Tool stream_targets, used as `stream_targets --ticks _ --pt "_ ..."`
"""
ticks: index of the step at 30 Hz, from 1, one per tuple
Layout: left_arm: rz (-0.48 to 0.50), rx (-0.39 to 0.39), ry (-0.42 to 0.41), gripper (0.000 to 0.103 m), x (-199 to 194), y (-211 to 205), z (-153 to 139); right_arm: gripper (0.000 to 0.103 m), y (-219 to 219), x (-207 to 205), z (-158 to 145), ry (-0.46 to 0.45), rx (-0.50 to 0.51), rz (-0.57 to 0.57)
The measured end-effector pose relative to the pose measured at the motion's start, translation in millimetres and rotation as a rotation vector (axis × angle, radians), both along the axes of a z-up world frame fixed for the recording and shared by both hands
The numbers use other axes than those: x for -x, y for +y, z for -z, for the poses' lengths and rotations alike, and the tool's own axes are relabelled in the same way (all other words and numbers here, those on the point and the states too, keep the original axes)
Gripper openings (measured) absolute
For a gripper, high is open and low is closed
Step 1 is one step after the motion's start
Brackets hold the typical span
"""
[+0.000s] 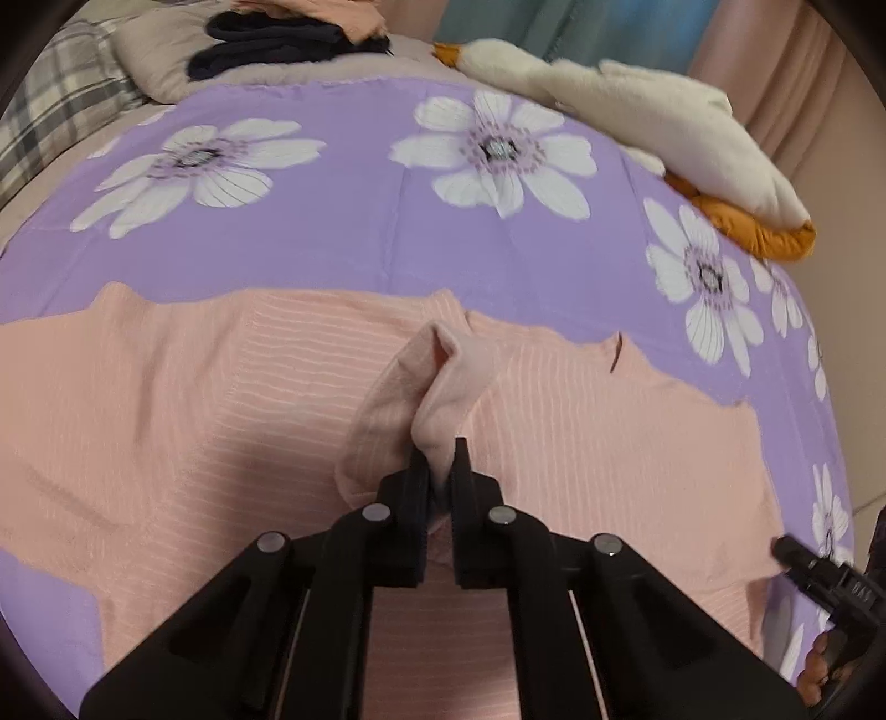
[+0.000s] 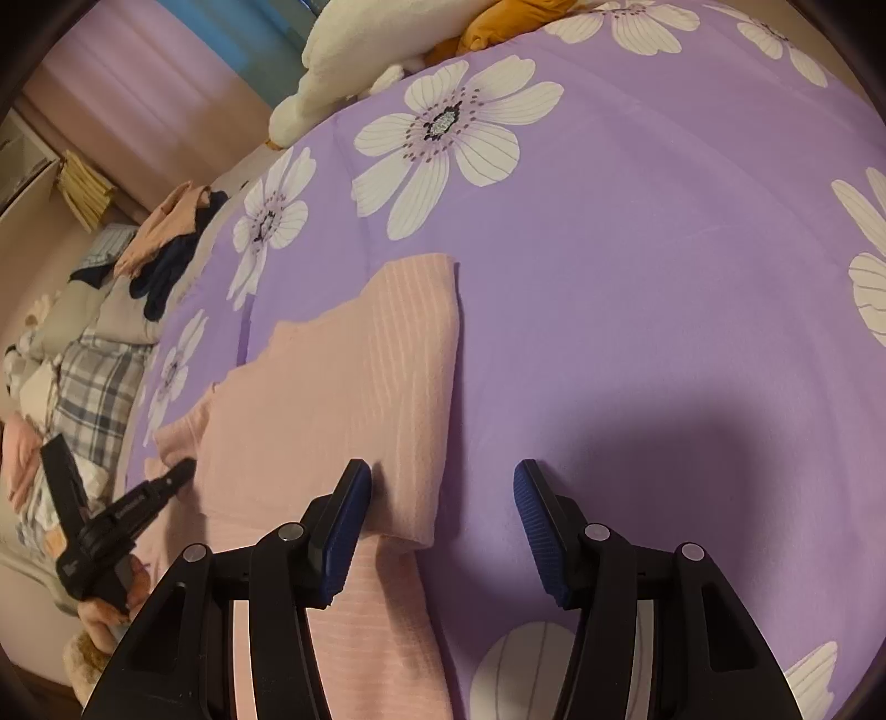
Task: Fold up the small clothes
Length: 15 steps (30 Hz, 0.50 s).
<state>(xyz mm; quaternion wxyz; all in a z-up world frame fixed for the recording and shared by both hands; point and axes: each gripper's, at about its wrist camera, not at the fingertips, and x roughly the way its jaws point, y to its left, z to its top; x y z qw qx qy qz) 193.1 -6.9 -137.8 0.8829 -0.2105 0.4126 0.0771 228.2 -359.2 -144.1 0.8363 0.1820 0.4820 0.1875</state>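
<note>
Left gripper [image 1: 441,462] is pinching a raised fold of the pink ribbed garment [image 1: 221,399], its black fingers closed tightly on the cloth so that a small peak of fabric is standing up just ahead of the tips. Around that pinch the garment is lying spread flat across the purple bedspread [image 1: 360,260] with white flowers, which is covering the bed. In the right wrist view, the same pink garment [image 2: 354,387] is showing a straight folded edge running down toward the camera, with bare purple bedspread [image 2: 664,332] beside it.

Right gripper [image 2: 442,487] is hovering with its blue-padded fingers standing apart and nothing between them; the one finger is sitting over the garment's edge, the other over bare bedspread. Whether it is touching the cloth cannot be told.

At the far edge of the bed a white plush toy [image 1: 664,116] with orange parts is lying on the bedspread. Beyond the bedspread's far left corner, dark and peach clothes [image 1: 288,33] are sitting piled on a beige cushion, next to a plaid fabric [image 1: 61,122].
</note>
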Motion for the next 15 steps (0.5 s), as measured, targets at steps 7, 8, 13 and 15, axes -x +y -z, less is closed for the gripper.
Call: stream_targets --ticks 7,8,13,15 --pt "-0.067 0.004 -0.12 0.004 18.4 12.3 -58.3 0.056 2.9 -0.1 -1.6 -0.009 -0.001 -0.007" --pt "-0.069 -0.011 -0.136 0.004 20.4 12.3 -65.4 0.056 3.1 -0.2 -1.8 -0.011 -0.004 -0.009" --pt "-0.084 -0.03 -0.169 0.004 29.4 24.9 -92.2 0.056 9.4 0.6 -2.9 -0.019 -0.006 -0.018" --pt "-0.095 -0.03 -0.184 0.004 33.9 30.7 -97.0 0.056 11.8 1.0 -2.6 -0.021 -0.004 -0.017"
